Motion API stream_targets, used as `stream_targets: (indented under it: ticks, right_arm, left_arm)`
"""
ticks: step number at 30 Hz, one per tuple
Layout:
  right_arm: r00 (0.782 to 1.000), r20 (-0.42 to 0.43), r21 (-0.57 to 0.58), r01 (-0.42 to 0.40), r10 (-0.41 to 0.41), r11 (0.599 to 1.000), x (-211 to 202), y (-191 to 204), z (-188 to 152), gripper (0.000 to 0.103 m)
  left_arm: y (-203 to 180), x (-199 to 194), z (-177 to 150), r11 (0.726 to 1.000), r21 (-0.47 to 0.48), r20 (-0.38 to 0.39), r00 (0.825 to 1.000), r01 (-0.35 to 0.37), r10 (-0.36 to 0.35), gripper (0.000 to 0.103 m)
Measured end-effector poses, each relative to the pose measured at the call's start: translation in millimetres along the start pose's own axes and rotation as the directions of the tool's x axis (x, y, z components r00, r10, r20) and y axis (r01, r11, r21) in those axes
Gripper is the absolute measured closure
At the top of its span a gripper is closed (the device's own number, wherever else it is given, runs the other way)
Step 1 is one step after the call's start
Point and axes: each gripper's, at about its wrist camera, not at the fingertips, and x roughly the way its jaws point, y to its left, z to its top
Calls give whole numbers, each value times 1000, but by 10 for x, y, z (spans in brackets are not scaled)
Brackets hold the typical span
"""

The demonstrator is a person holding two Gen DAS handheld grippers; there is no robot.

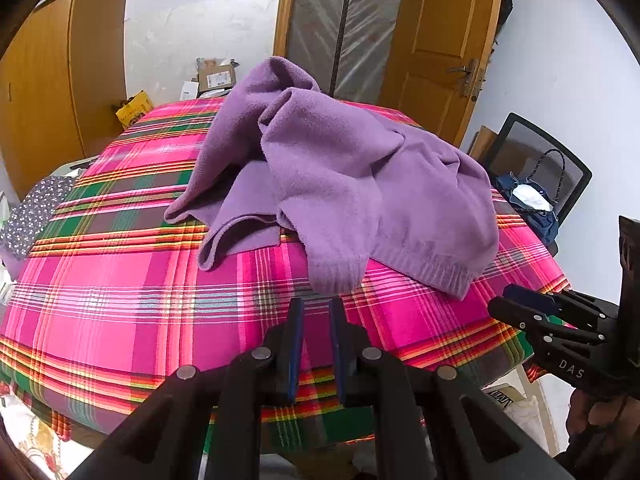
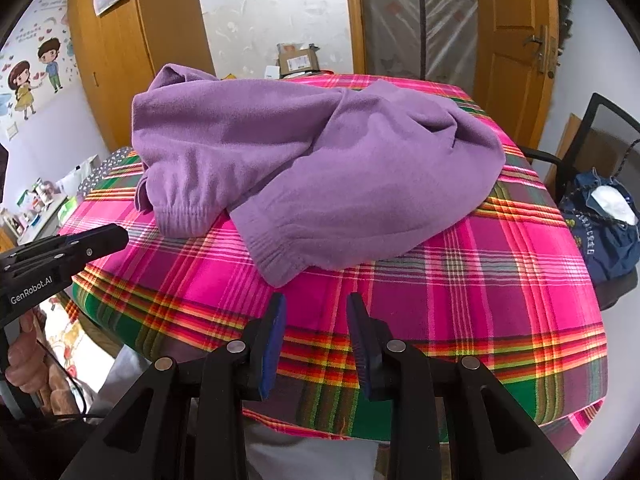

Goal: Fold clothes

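Observation:
A purple knit sweater [image 1: 340, 184] [image 2: 320, 168] lies crumpled in a heap on a table under a pink plaid cloth [image 1: 120, 280] [image 2: 480, 280]. Its ribbed cuffs and hem point toward the near edge. My left gripper [image 1: 316, 308] hovers over the near edge just short of a cuff, its jaws a little apart with nothing between them. My right gripper [image 2: 316, 304] hangs likewise before the other cuff, open wider and empty. Each gripper shows in the other's view: the right gripper [image 1: 504, 302] at the right, the left gripper [image 2: 120, 236] at the left.
A black mesh chair [image 1: 540, 148] with a blue bag [image 2: 600, 232] stands right of the table. Behind it are a wooden door [image 1: 440, 40], a wardrobe [image 2: 112, 60] and cardboard boxes [image 1: 216, 76]. A dotted cloth [image 1: 36, 208] lies at the table's left. A hand [image 2: 24, 356] holds the left gripper.

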Motion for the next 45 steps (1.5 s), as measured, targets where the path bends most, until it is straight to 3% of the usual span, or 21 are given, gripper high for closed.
stream_targets:
  ticks: [26,45]
  right_arm:
    - [1000,-3,8,-9,9,1000,11,-44,-33,71]
    - [1000,8,2,-9,9,1000,-23,-20,-12,71]
  left_arm:
    - [7,51,-30,999,5,-45,998,-35,35,90]
    - [59,-2,21,999,-50,-34,999,-5,3,91]
